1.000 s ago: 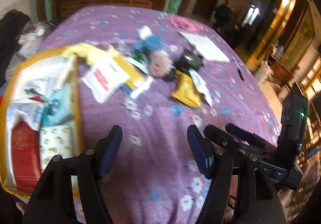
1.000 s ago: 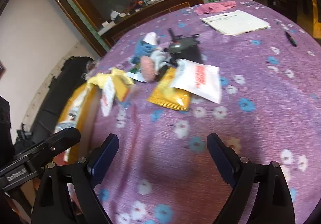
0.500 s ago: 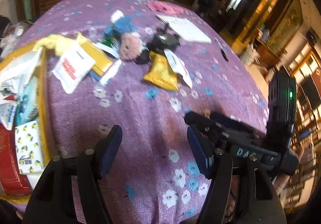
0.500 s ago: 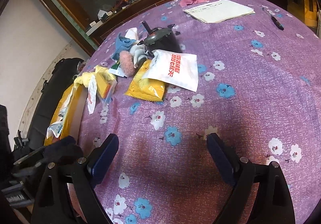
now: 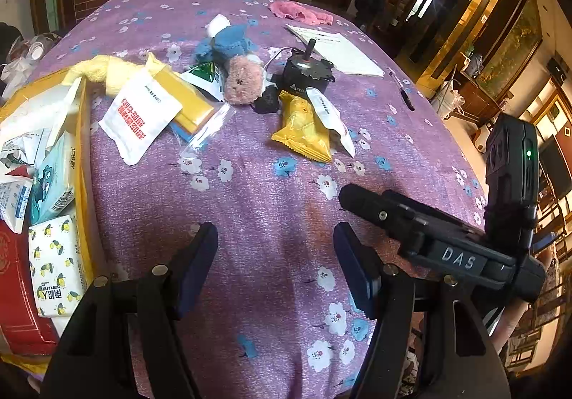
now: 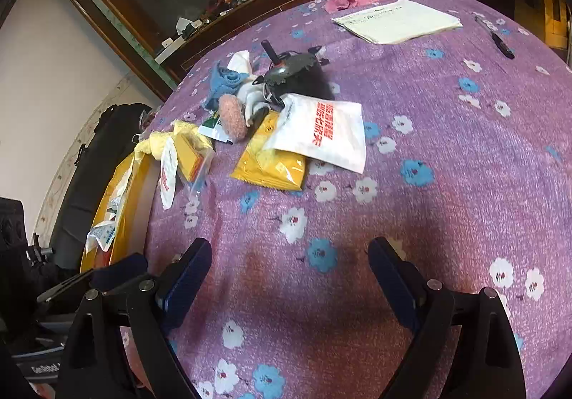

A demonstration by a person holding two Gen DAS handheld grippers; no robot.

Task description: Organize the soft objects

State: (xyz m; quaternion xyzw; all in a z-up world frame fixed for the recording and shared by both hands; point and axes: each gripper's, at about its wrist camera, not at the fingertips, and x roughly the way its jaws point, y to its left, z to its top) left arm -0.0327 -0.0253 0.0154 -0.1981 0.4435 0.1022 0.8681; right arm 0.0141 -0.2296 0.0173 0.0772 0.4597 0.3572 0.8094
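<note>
Purple flowered tablecloth [image 5: 271, 206] under both tongs. Yellow box [image 5: 81, 163] of packets sits left of the left gripper [image 5: 275, 256], jaws wide apart, nothing held. Right gripper [image 6: 289, 277] gapes wide too, empty. Ahead of both: white pouch [image 6: 321, 131] atop yellow snack bag [image 6: 271, 166], then the pink plush ball [image 5: 243, 84] beside the blue one [image 5: 228, 40].

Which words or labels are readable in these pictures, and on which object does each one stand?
"DAS": on the right gripper body, seen from the left wrist.
White packet: red characters, too distorted to read.
Lemon-print tissue pack: small print, unreadable.
Paper sheet: print too small.
</note>
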